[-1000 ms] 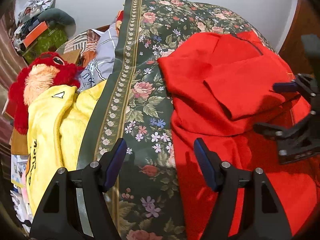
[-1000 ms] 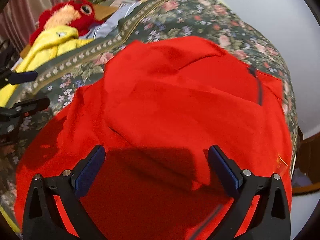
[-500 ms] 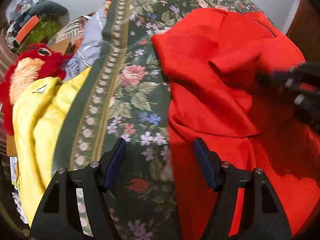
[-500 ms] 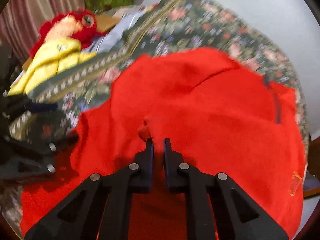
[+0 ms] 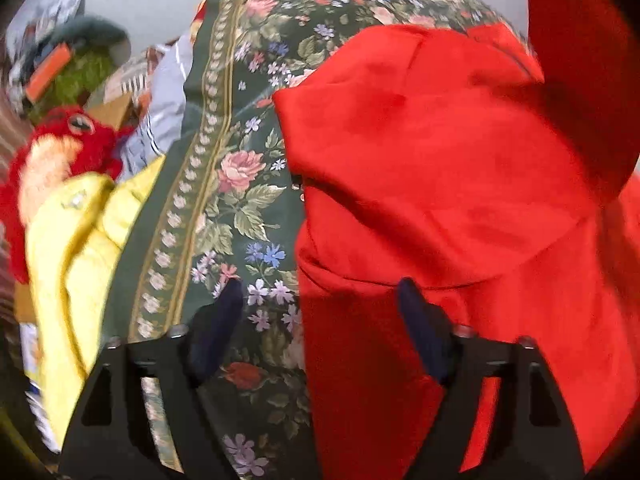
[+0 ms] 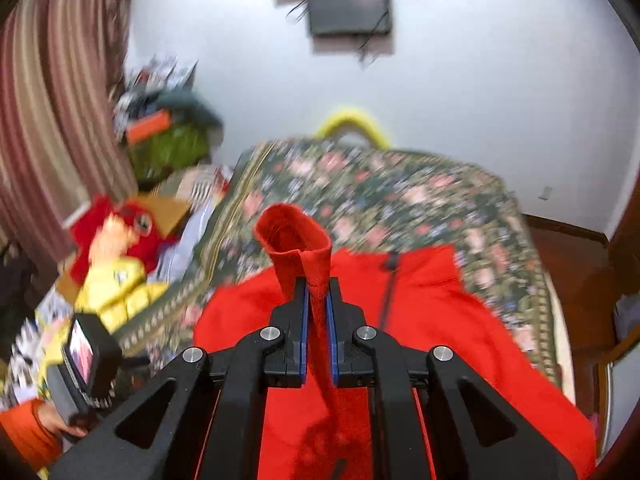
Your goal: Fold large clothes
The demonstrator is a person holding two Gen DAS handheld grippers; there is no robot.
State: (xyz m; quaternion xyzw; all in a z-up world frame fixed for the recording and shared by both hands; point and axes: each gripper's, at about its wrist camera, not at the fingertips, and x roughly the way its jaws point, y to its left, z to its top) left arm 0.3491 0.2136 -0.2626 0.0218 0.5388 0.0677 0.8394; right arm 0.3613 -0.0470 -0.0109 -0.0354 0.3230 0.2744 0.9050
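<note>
- Right gripper (image 6: 317, 300), raised, clenched on the cuff (image 6: 296, 236) of the red garment (image 6: 432, 320) lying on the bedspread (image 6: 400, 184).
- Left gripper (image 5: 320, 304) points steeply down, jaws just widened, straddling the garment's left edge, gripping nothing.

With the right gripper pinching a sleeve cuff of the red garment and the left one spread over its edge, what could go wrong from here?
1. The right gripper clamps only a narrow strip below the cuff; a hard pull might slip it free.
2. The left gripper, which has just been opening, straddles the red garment edge over the floral bedspread; closing could catch bedspread too.
3. The lifted sleeve may drag and undo the folds already lying on the body.
</note>
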